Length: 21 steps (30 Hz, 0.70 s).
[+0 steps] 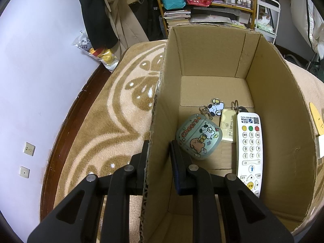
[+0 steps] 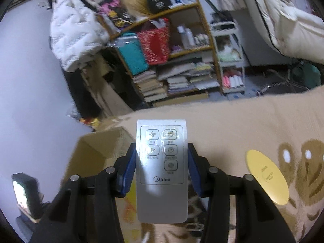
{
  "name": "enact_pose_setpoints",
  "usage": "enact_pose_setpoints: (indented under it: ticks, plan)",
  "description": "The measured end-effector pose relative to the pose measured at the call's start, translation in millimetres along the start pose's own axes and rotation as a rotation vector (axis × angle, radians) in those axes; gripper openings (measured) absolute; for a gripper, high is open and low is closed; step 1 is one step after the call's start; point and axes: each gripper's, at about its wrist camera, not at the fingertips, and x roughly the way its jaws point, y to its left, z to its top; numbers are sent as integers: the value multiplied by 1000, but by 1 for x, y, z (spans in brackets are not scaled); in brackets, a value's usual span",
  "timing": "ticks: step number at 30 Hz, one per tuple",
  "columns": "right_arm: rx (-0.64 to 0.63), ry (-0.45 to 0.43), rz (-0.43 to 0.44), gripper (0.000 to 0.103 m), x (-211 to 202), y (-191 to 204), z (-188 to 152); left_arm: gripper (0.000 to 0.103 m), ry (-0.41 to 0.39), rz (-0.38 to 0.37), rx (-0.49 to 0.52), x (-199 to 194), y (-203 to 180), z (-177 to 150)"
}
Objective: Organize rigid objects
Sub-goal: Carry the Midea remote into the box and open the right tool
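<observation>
My left gripper [image 1: 160,147] is shut on the left wall of an open cardboard box [image 1: 162,121], one finger outside and one inside. Inside the box lie a green cartoon earbud case [image 1: 197,136] with a keychain charm [image 1: 215,106], a gold card [image 1: 228,128] and a white remote [image 1: 250,151]. My right gripper [image 2: 162,154] is shut on a silver Midea remote [image 2: 163,172] and holds it above the blanket. The box also shows in the right wrist view [image 2: 97,151], lower left.
The box stands on a beige patterned blanket [image 1: 113,109]. A yellow oval object [image 2: 267,176] lies on the blanket to the right of the silver remote. Cluttered shelves [image 2: 172,60] with books and bags stand behind. A wall [image 1: 36,70] is at the left.
</observation>
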Motion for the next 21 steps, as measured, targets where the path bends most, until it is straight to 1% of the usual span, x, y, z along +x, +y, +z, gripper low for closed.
enact_pose_setpoints:
  ticks: [3, 6, 13, 21]
  plan:
    - [12, -3, 88, 50, -7, 16, 3, 19, 0, 0, 0, 0, 0, 0]
    - [-5, -9, 137, 50, -12, 33, 2, 19, 0, 0, 0, 0, 0, 0]
    - [-73, 10, 174, 50, -11, 65, -10, 19, 0, -1, -1, 0, -1, 0]
    - [-103, 78, 183, 50, 6, 77, -28, 19, 1, -1, -2, 0, 1, 0]
